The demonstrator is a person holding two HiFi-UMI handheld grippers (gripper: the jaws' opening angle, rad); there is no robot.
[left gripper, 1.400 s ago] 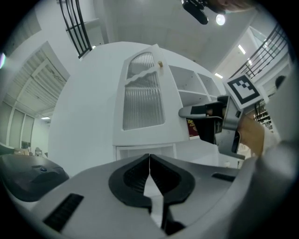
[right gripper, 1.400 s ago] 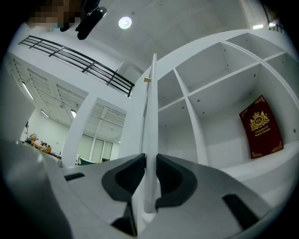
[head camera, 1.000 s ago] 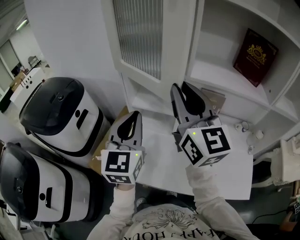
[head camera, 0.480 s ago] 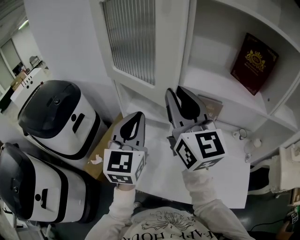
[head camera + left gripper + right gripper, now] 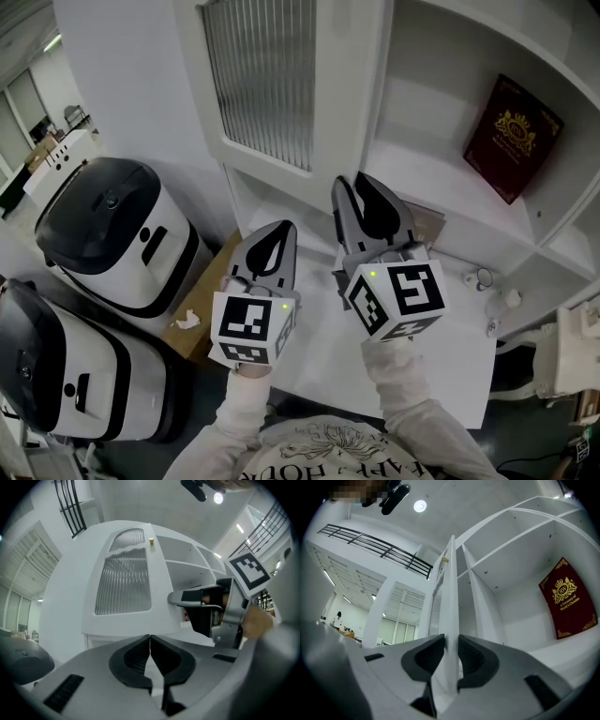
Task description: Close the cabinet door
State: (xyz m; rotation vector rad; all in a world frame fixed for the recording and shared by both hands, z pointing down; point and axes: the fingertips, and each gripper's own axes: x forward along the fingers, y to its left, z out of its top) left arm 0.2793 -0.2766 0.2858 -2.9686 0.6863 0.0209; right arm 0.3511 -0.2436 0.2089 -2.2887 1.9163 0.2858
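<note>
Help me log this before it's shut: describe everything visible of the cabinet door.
The cabinet door is white, with a ribbed translucent panel arched at its top and a small brass-coloured knob. It stands upright and swung open. Its free edge sits between the right claw's jaws, which have just been opening; one pad seems to touch it, the other stands clear.

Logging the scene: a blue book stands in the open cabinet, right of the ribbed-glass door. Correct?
No: the head view shows the book is dark red, not blue. It does stand in the open cabinet, right of the ribbed-glass door.
</note>
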